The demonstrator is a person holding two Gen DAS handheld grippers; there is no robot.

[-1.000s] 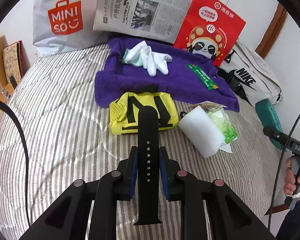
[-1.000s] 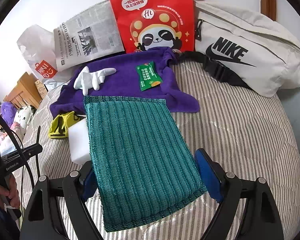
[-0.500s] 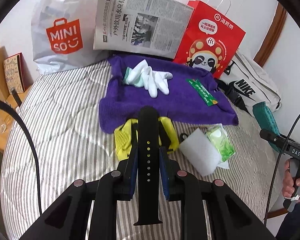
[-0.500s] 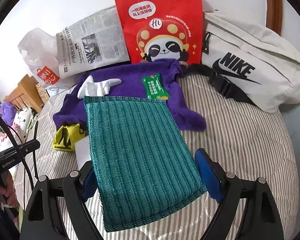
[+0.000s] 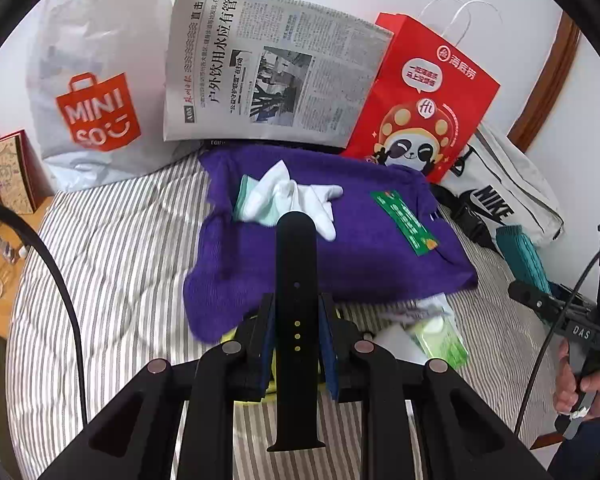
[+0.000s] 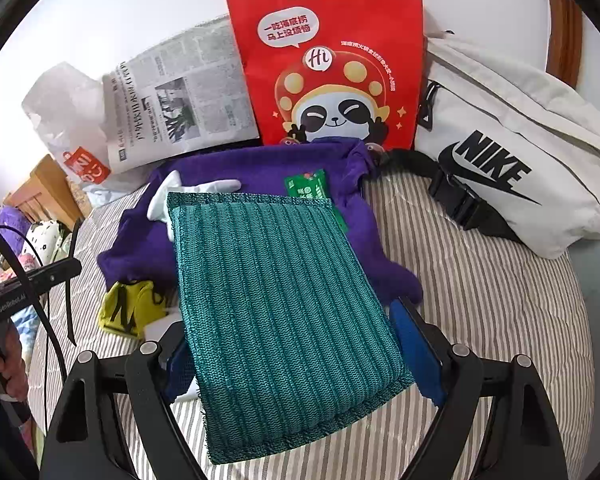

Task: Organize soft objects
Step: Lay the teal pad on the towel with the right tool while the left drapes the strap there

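1. Left tool point(image 5: 296, 332): closed on a black silicone watch strap point(image 5: 296, 280), gripped across its width near mid-length; the strap projects forward, stiff and straight, over the purple towel point(image 5: 364, 260).
2. Right tool point(image 6: 284, 340): holds a teal knitted pad point(image 6: 276, 292) between its blue pads; the left pad touches the pad's edge, the right one lies close against it. The pad is flat, ribbed and frayed at its near hem.
3. Step in hand, as judged: both items are carried toward the purple towel on the striped bed point(image 6: 480, 300), where white gloves point(image 5: 296, 200) and a green sachet point(image 5: 404, 224) already lie.
4. Next move calls for lowering each item onto bare towel, clear of the gloves, then opening.
5. Outstanding: yellow cloth point(image 6: 128, 308) and white sponge block point(image 5: 396, 340) lie off the towel.
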